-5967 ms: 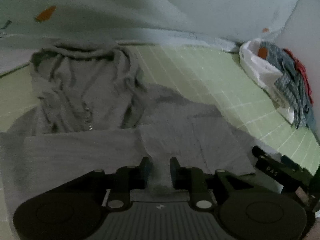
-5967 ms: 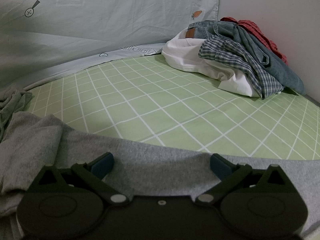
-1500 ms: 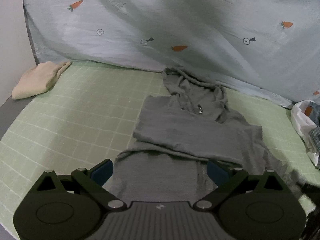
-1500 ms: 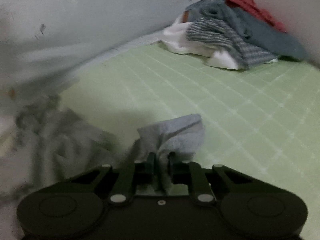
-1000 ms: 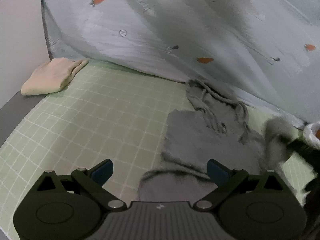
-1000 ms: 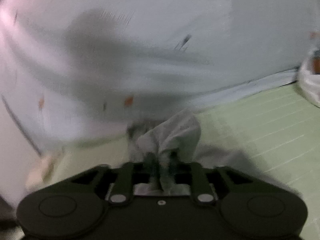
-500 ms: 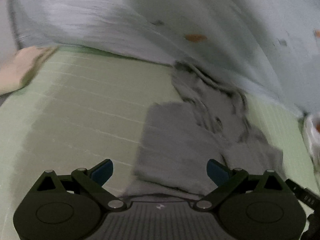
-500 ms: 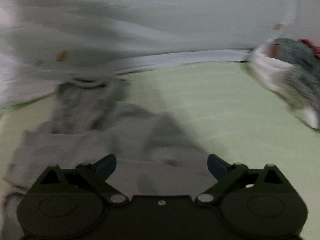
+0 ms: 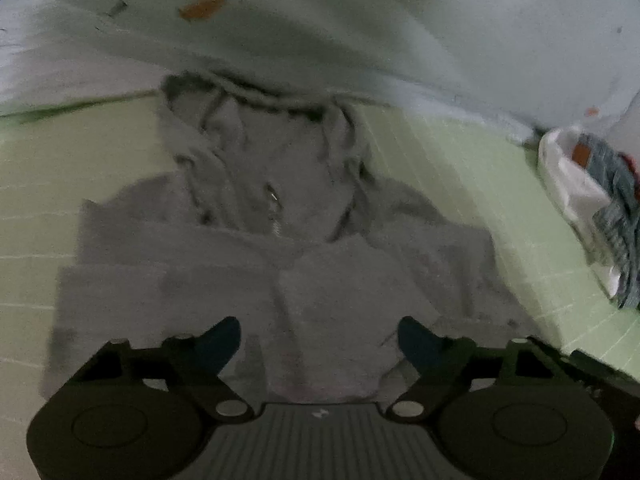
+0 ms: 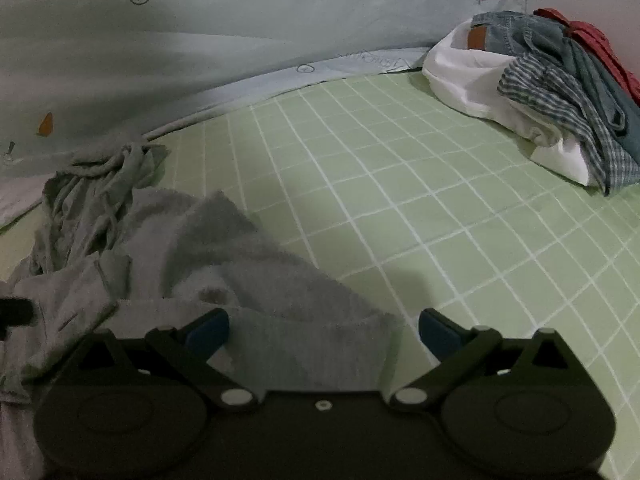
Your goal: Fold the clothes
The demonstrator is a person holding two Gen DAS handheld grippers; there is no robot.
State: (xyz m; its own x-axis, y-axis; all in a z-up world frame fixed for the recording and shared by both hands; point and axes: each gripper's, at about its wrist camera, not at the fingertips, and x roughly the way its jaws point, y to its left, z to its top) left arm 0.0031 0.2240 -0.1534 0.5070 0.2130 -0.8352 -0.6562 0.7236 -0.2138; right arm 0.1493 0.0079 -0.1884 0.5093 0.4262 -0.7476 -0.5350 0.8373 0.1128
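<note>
No brand or legible writing can be made out; only a tan patch on the jeans [image 10: 478, 37] and small carrot and circled-cross prints on the pale blue sheet [image 10: 224, 32] are seen, and faint lettering along the sheet's hem is too blurred to be read. The grey hoodie [image 9: 280, 248] is laid on the bed's green grid-patterned cover [image 10: 420, 184], its hood toward the hanging sheet and both sleeves folded across the chest. The left claw [image 9: 320, 340] is held over the hoodie's lower body, its jaws closing with fabric beneath but nothing gripped. The right claw [image 10: 324, 330] is spread wide above a folded sleeve end, nothing being pinched. A heap of clothes [image 10: 560, 92] is piled against the pale wall at the far right corner.
</note>
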